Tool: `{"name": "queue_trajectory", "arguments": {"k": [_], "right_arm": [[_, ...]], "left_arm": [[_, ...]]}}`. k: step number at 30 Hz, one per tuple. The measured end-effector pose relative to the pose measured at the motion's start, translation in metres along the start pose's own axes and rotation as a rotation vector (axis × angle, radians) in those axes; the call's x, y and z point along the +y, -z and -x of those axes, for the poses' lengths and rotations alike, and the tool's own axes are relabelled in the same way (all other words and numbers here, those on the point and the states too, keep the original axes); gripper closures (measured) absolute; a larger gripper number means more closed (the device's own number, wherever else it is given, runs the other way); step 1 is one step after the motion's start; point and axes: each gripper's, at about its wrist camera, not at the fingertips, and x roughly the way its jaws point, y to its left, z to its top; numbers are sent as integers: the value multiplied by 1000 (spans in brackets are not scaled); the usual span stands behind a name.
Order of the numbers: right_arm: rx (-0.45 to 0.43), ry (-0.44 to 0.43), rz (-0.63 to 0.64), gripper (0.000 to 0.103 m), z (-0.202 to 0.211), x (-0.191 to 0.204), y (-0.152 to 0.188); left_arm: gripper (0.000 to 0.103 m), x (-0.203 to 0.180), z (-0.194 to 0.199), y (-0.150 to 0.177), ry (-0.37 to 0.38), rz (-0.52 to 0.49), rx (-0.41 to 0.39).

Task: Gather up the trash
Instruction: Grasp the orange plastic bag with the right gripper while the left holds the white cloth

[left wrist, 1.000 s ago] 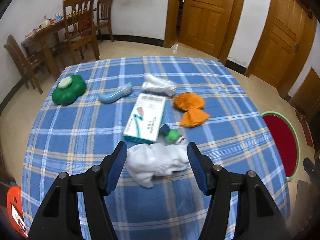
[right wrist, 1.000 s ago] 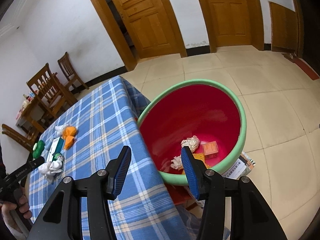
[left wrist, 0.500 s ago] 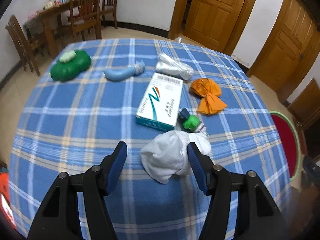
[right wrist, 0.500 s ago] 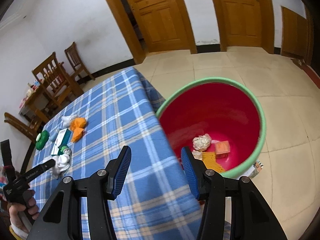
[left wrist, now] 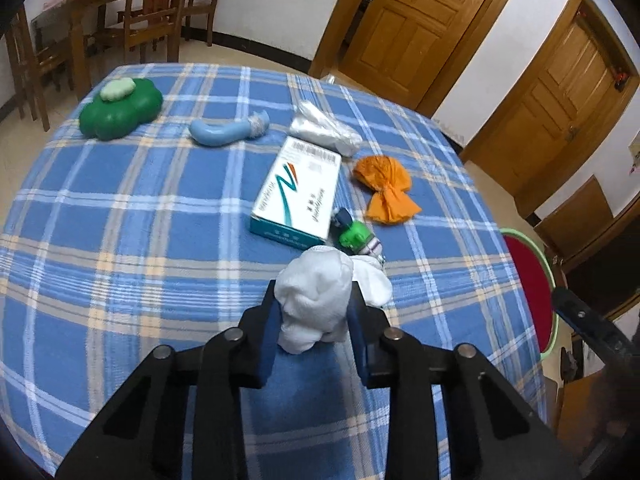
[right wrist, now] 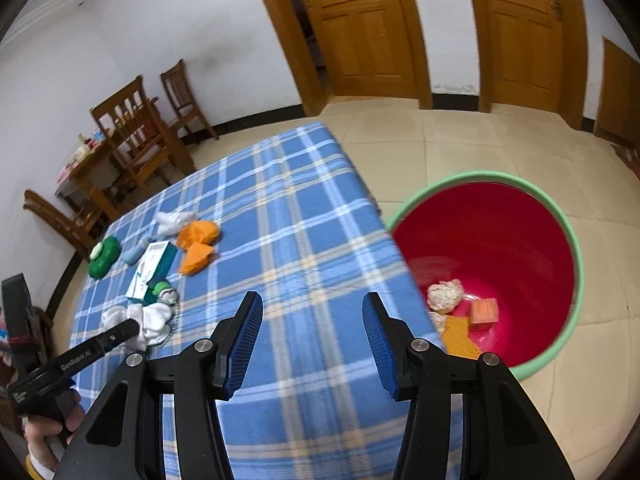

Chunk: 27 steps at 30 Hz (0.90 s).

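My left gripper [left wrist: 314, 312] is shut on a crumpled white tissue wad [left wrist: 316, 300] on the blue plaid tablecloth [left wrist: 140, 240]. The same wad shows in the right wrist view [right wrist: 154, 320] with the left gripper [right wrist: 138, 326] on it. My right gripper [right wrist: 310, 326] is open and empty above the table's right edge. A red bin with a green rim [right wrist: 576, 248] stands on the floor beside the table and holds several scraps [right wrist: 444, 296].
On the cloth lie a teal and white box [left wrist: 298, 196], an orange wrapper [left wrist: 386, 188], a small green bottle [left wrist: 354, 236], a clear plastic bag [left wrist: 324, 130], a light blue tube [left wrist: 224, 132] and a green clover-shaped case [left wrist: 118, 108]. Wooden chairs [left wrist: 156, 8] stand behind.
My left gripper has moved forward and closed on the white tissue wad. My right gripper has swung left from over the bin toward the table.
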Motion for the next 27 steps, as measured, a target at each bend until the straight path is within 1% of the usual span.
{"name": "queue_trajectory", "arguments": {"k": [4, 9, 13, 15, 19, 23, 27], "right_arm": [[22, -28, 29, 50, -12, 17, -3], [55, -63, 79, 50, -33, 44, -8], [81, -80, 115, 50, -51, 62, -11], [95, -88, 136, 50, -63, 73, -13], [105, -87, 164, 50, -80, 90, -19], [109, -68, 186, 50, -102, 104, -26], [136, -67, 210, 50, -124, 114, -29]], "left_arm": [[72, 12, 16, -6, -30, 23, -53], [72, 35, 29, -15, -114, 61, -119], [72, 50, 32, -18, -175, 86, -143], [72, 56, 31, -19, -192, 94, -149], [72, 66, 29, -21, -203, 112, -146], [72, 73, 25, -22, -205, 126, -138], [72, 78, 22, -20, -205, 137, -131]]}}
